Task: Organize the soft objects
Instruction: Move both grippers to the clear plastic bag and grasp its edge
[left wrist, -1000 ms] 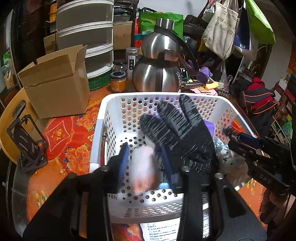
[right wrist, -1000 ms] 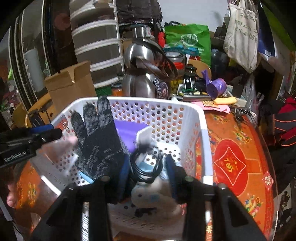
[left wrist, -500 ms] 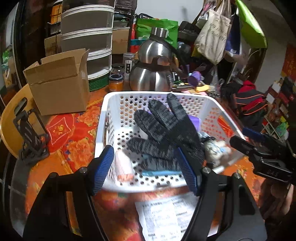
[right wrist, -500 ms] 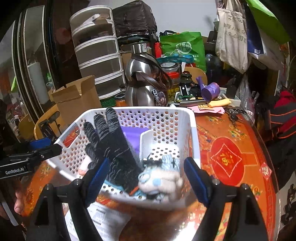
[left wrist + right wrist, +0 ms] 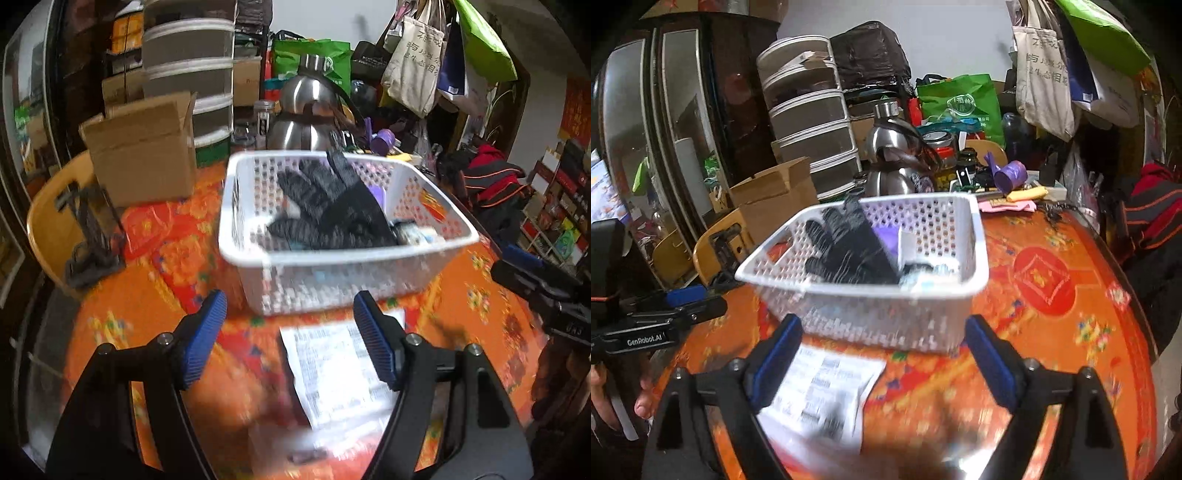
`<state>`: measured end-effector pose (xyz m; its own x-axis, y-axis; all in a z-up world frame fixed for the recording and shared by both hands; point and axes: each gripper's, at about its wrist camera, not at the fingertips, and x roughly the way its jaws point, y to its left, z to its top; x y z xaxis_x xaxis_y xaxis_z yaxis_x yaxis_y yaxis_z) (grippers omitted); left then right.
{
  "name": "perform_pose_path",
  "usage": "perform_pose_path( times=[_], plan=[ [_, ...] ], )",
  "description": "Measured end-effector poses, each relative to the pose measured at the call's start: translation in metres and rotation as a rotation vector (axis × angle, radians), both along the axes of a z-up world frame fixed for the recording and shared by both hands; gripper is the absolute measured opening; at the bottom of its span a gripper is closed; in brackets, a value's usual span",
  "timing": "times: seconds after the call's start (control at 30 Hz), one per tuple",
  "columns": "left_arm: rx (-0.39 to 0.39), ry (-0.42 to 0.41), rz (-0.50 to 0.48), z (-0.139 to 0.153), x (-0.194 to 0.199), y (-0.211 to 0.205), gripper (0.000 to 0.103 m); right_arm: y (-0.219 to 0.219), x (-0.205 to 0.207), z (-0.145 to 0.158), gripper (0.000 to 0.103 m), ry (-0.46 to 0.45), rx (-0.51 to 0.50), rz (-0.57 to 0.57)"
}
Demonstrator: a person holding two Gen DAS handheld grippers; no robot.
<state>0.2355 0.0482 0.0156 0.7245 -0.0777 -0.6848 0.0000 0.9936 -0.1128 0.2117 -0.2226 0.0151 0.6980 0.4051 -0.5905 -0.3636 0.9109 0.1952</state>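
Behind basket now — claws emptied.

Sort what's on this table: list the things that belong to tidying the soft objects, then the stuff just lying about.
Job:
white basket
black glove inside it
pale soft toy inside it, blurred

Lying about:
cardboard box
steel kettle
printed paper sheet
purple cup
drawer tower

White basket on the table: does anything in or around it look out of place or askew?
The black glove lies propped in the white basket, fingers poking above the back rim. A printed paper sheet sits loose on the tablecloth in front.
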Motion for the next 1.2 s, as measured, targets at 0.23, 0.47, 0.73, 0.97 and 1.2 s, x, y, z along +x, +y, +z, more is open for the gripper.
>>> perform_pose_path(
  times=[0.23, 0.47, 0.73, 0.97, 1.2],
  plan=[
    [-0.055, 0.028, -0.001, -0.04, -0.048, 0.0, 0.069, 0.005, -0.044, -0.046, 0.092, 0.057, -0.014, 0.028],
    [-0.079, 0.095, -0.011, -0.077, -0.056, -0.002, 0.069, 0.01, -0.059, -0.08, 0.092, 0.125, -0.017, 0.049],
    [-0.049, 0.108, 0.007, -0.092, -0.076, 0.0, 0.069, -0.004, -0.074, -0.099, 0.092, 0.173, -0.011, 0.003],
    [-0.059, 0.11, 0.022, -0.106, -0.094, 0.014, 0.069, -0.019, -0.081, -0.103, 0.092, 0.187, 0.016, -0.007],
    [-0.074, 0.158, 0.008, -0.129, -0.093, 0.013, 0.069, -0.001, -0.076, -0.107, 0.084, 0.211, -0.052, 0.05]
  ],
)
